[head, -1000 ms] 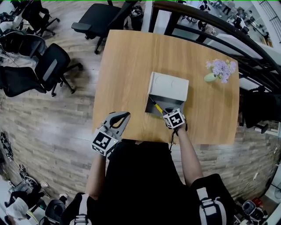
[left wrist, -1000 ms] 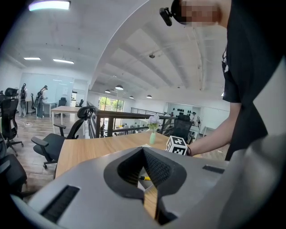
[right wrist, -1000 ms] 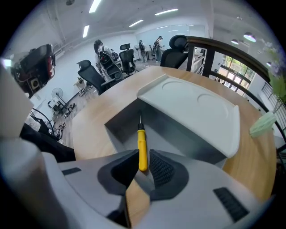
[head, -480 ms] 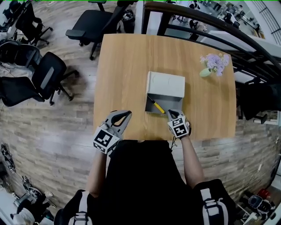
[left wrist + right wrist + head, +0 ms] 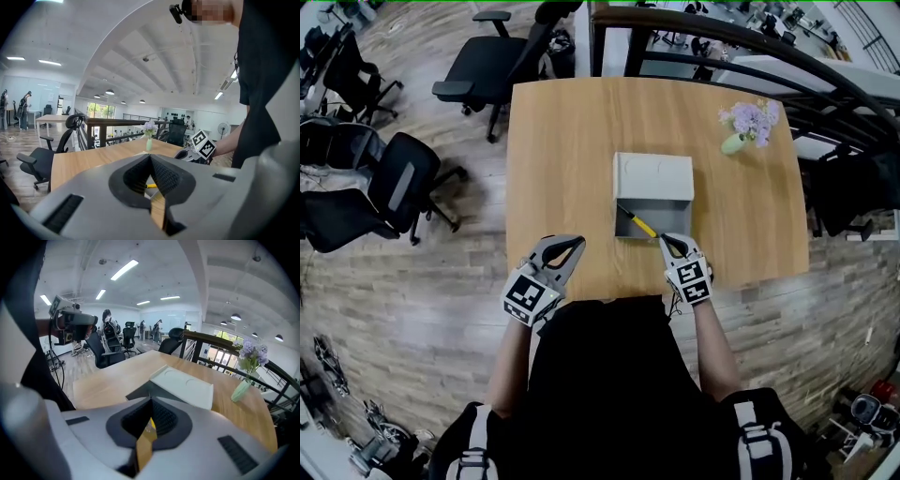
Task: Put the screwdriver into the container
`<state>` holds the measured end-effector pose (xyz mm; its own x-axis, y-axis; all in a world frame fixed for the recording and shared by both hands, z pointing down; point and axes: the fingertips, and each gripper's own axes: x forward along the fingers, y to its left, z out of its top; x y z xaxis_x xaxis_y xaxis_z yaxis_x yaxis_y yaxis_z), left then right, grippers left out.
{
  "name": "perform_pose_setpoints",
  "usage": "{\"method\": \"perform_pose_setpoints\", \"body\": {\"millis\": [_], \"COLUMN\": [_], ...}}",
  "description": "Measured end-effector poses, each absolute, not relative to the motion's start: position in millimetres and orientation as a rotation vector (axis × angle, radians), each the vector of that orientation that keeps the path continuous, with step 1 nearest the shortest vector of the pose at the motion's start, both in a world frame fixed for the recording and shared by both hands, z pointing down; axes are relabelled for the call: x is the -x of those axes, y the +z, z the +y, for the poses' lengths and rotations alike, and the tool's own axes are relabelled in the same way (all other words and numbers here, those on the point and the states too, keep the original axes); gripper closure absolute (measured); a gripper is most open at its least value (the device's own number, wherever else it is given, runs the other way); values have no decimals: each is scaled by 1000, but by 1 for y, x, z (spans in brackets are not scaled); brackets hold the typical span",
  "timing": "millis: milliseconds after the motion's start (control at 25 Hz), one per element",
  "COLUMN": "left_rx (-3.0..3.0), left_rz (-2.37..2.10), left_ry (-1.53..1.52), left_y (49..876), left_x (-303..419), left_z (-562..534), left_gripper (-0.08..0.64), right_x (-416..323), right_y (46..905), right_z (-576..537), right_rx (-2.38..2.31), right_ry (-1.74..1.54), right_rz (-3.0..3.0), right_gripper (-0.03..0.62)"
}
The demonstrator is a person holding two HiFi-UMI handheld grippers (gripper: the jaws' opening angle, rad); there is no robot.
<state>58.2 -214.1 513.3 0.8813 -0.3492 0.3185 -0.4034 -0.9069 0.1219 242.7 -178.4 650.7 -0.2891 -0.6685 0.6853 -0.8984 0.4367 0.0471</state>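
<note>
Black office chairs (image 5: 394, 183) stand on the wood floor off the worktop's (image 5: 562, 150) left side. The left gripper (image 5: 572, 246) hovers over the near edge of the worktop, well apart from the container. In the left gripper view its fingers (image 5: 133, 176) are closed tip to tip with nothing between them, and only a slit of worktop and a bit of yellow show through the gap below the tips.

The grey container (image 5: 653, 176) sits near the middle of the worktop, its pale lid on the far side and its dark opening on the near side. The screwdriver (image 5: 639, 223) lies slantwise in that opening, with its yellow handle pointing toward the near right corner.

The right gripper (image 5: 667, 241) is just beside that handle end, at the container's near edge. In the right gripper view its fingers (image 5: 164, 420) meet at the tips, and the yellow handle (image 5: 150, 425) shows in the narrow slit beneath them. It looks to lie beyond the fingers, not clamped, though the slit is too tight to be sure.

A pale green vase of lilac flowers (image 5: 741, 131) stands at the far right of the worktop, in front of a dark railing (image 5: 722, 47).
</note>
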Motion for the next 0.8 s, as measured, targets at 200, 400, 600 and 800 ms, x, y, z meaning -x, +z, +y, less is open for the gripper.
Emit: {"method": "perform_pose_setpoints", "body": {"millis": [200,400,600,800], "left_rx": [-2894,-2901,-2900,-2900], "left_rz": [-527,-509,-501,-495], "left_ry": [424,422,422,415], "left_y": [508,508,511,515], "left_x": [-52,-34,-14,2], "left_z": [-212,-203,-197,-183], "left_gripper": [538,538,538,538], "right_x": [-229,-212,-200,-189], "right_y": [628,609,598,597], "right_z": [-182,-172,-163,-147], "right_rx": [-1380,-1423,-1480,-1507], "right_ry": [446,399,435,414], "right_rz": [-2094,-2122,-2142,-2123], "right_gripper": [568,568,568,568]}}
